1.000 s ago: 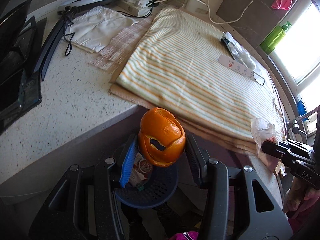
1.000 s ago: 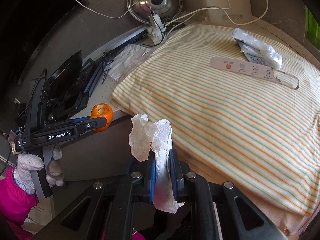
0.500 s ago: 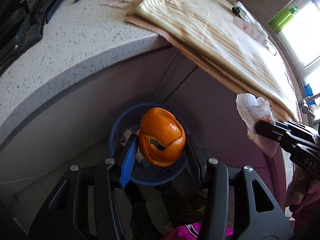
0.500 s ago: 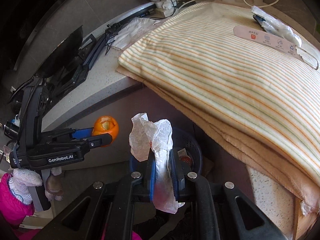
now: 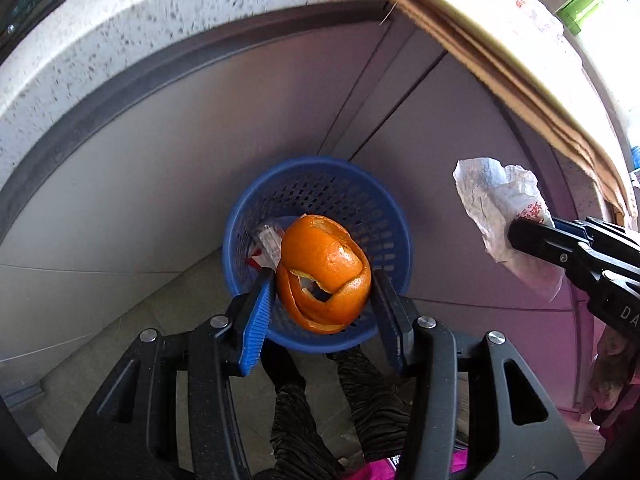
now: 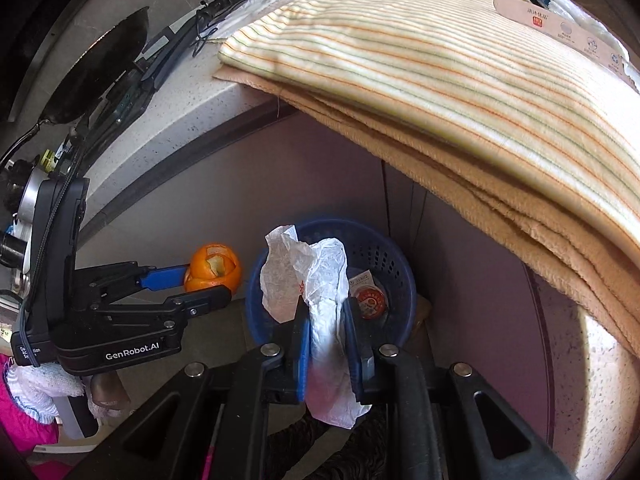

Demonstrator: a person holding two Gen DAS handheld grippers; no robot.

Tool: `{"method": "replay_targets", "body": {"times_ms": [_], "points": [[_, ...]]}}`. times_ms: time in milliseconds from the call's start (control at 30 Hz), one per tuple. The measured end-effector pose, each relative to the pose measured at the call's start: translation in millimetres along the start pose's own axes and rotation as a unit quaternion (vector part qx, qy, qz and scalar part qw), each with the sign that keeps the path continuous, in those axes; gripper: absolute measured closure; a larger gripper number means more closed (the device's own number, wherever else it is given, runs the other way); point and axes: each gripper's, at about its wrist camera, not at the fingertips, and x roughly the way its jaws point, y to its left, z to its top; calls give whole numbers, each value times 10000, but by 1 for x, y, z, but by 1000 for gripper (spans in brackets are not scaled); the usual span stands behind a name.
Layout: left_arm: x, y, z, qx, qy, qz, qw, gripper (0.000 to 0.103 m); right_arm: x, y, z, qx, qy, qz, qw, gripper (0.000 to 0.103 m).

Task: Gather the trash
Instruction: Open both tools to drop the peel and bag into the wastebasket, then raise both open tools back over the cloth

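Above blue perforated basket (image 5: 316, 184) on floor, beside counter front: left gripper (image 5: 324, 300) clamped on hollow orange peel (image 5: 324, 272), springy, light, best held across its widest curl. Right gripper (image 6: 326, 312) jaws just easing apart, crumpled white wrapper (image 6: 304, 268) between blue pads (image 6: 303, 344) yet; thin, limp, crinkly, near weightless, likely to cling rather than drop cleanly.

Both wrist views face steeply down, close above shared blue basket (image 5: 320, 184), cabinet front behind
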Motion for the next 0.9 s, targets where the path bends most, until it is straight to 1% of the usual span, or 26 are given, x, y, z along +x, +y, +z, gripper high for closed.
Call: {"method": "replay_targets", "body": {"times_ms": [100,233,300,467,533,633,667,700,733,767,900], "points": [[8,3,0,-29,76,19,10000,54,8,0,-1,28,43,-44,10000,83],[15,6,1,-52,145,49,9999,54,19,0,0,97,114,-76,9999,81],[17,7,1,-46,159,73,9998,54,21,-1,1,125,135,-88,9998,78],[21,7,1,-51,177,121,9998,54,27,1,4,141,168,-134,9997,75],[23,7,2,-44,180,131,9997,53,29,1,6,147,166,-142,9997,72],[21,8,3,-45,171,144,9997,49,28,2,8,157,150,-151,9996,66],[21,7,4,-43,158,139,9998,46,29,2,9,156,149,-154,9996,64],[20,7,4,-42,141,142,9998,43,29,1,9,153,149,-164,9996,56],[20,8,4,-46,115,155,9998,37,28,1,10,147,128,-185,9996,50],[19,7,5,-51,90,166,9998,35,28,2,11,140,96,-197,9997,49],[15,6,7,-51,66,166,9998,35,24,0,14,152,62,-177,9997,49]]}}
